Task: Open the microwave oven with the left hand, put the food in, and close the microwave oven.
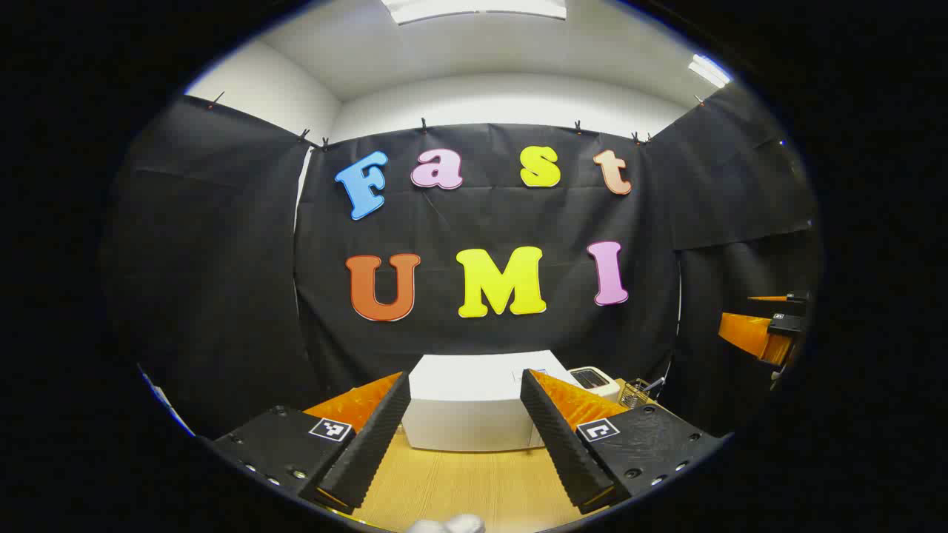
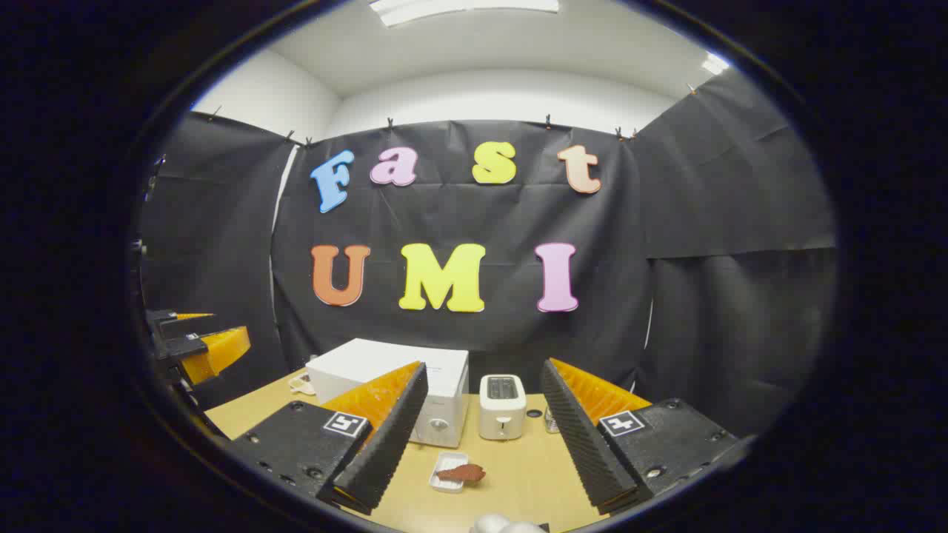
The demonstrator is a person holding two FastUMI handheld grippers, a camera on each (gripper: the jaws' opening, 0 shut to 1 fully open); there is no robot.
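Wooden tabletop (image 2: 518,474) under black-draped booth walls. Right gripper (image 2: 483,437) wide open, empty, held back above the table, probably waiting its turn. Just beyond it, food (image 2: 461,472) on a small white tray (image 2: 444,483), long axis running left-right in the right gripper view. Left gripper (image 1: 465,437) also spread wide, holding nothing, aimed at the microwave (image 1: 474,407) for the door pull. Microwave looks closed, front and knob toward the right gripper view; toaster (image 2: 502,406) just beside it.

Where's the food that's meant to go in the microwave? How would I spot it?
Find the white microwave on the wooden table. In front of it lies a small white tray holding a reddish-brown piece of food. It is low and dark; the toaster behind it is tall and white.
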